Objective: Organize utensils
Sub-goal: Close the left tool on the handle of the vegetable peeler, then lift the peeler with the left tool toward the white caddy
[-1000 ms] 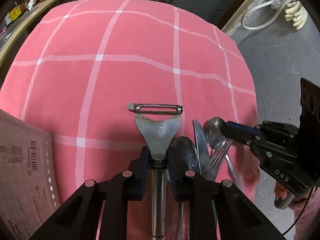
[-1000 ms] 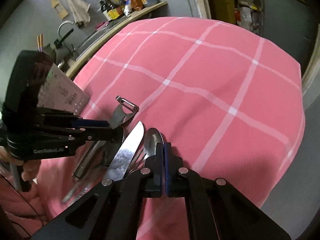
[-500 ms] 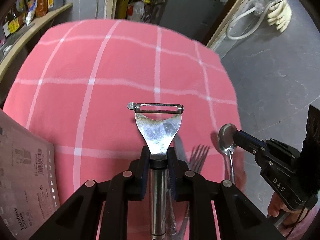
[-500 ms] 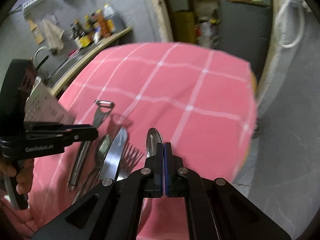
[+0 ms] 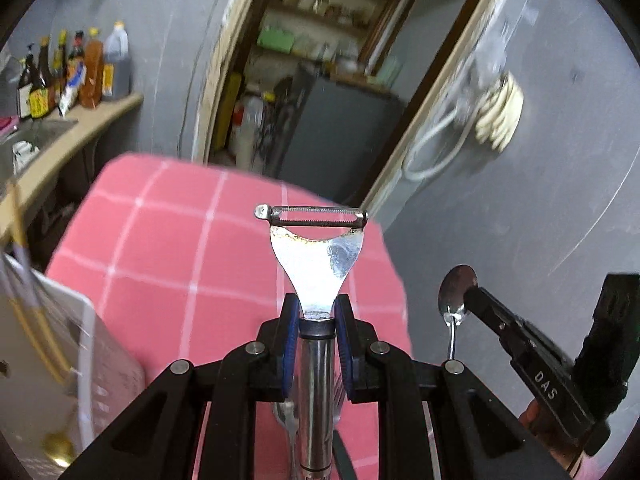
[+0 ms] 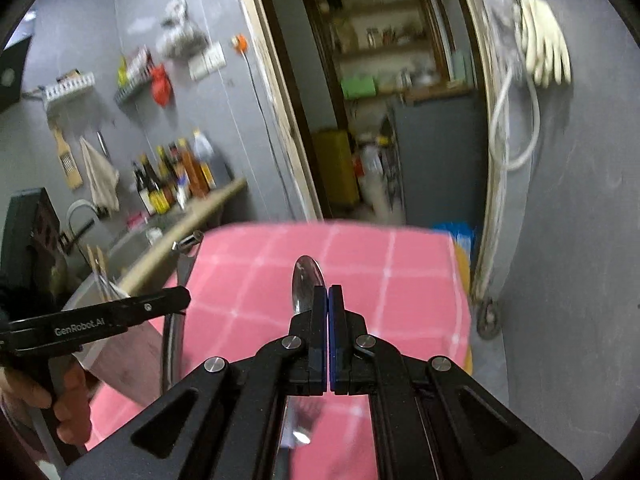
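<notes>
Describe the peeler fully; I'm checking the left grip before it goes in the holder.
The peeler is a worn metal Y-type: a serrated blade bar across the top, a flared flat yoke with rusty specks, and a round steel handle. The left gripper clamps its neck between blue pads, blade pointing away from the camera, lifted off the pink checked cloth. Nothing else touches it.

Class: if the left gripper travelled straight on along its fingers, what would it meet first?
Probably the pink checked tablecloth beyond the held peeler; nothing else shows in that line, though depth is unclear.
</notes>
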{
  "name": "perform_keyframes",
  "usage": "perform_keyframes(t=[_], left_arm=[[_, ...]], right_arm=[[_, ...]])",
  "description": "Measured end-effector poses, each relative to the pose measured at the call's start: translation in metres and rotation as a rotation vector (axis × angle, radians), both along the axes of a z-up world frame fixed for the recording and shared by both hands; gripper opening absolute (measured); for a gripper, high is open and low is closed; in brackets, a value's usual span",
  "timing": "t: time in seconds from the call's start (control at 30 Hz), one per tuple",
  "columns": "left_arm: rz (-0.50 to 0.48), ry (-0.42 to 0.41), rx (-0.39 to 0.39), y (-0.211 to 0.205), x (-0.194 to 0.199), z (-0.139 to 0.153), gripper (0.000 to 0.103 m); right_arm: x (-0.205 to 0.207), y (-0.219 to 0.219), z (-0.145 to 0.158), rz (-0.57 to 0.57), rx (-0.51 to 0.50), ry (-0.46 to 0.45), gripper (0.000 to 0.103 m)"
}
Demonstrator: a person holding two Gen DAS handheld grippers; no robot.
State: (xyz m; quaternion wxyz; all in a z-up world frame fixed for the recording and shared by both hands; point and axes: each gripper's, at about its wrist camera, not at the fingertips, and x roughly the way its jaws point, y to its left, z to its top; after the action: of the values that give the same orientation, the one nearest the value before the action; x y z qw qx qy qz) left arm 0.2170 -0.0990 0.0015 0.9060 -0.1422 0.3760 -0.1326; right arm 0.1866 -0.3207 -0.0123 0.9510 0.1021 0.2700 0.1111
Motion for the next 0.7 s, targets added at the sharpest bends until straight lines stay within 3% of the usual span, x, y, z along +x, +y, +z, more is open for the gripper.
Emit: perform_keyframes(t=[0.33, 0.5, 0.7], left_arm=[[0.096, -0.232, 0.017, 0.072, -0.029, 0.071, 0.017], [0.134, -0.345, 0.023, 0.119, -0.047, 0.08, 0.017], [0.15, -0.388, -0.017, 0.153, -0.055, 0.066, 0.017]], right_arm=[[-0.021, 0.086, 0.077, 0.006, 0.068, -0.235, 0.001], [-0.028, 0.146, 0.083, 0.041, 0.078, -0.297, 0.001], [-0.036, 0.207, 0.065, 0.046, 0.055, -0.317, 0.001]])
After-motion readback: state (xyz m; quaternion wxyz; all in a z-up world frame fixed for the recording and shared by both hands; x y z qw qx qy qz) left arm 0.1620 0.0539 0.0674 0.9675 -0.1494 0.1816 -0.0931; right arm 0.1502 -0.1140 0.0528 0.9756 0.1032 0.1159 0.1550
